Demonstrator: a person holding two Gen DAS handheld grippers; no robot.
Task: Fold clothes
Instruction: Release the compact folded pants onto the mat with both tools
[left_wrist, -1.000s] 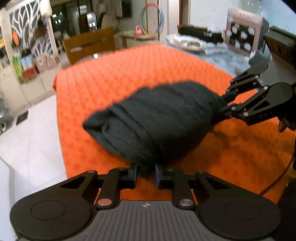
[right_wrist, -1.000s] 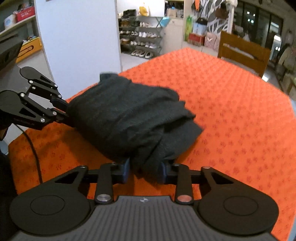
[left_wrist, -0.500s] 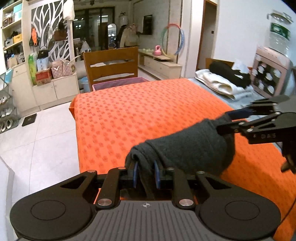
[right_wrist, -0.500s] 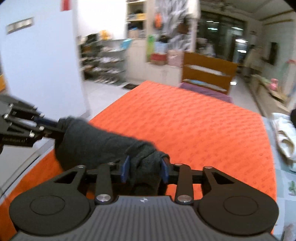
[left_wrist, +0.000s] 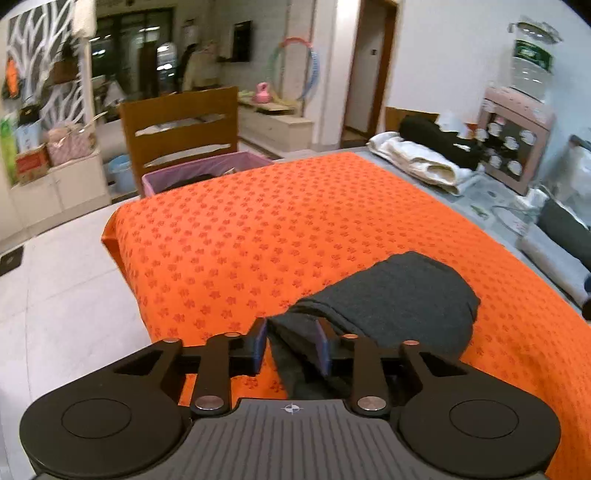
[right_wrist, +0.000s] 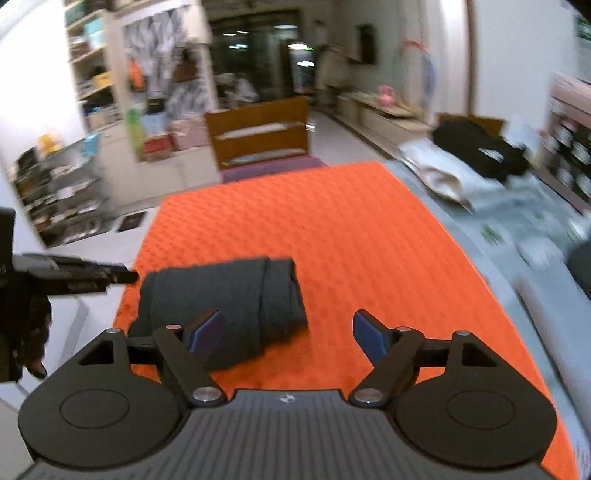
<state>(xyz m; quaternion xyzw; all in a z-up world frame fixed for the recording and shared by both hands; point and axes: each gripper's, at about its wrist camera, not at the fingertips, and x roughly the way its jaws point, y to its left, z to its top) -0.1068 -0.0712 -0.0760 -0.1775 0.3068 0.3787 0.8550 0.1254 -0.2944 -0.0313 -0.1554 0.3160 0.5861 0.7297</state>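
The dark grey knitted garment, which a moment ago hung bundled between the two tools, now lies folded in a compact block on the near left corner of the orange patterned cloth covering the counter. The right gripper has just spread its jaws wide and holds nothing. The left gripper has just been easing open too, with a fold of the garment still lying between its pads, so this fold looks finished and set down.

Home living room; wooden chair, hula hoop on wall, shoe rack, water dispenser
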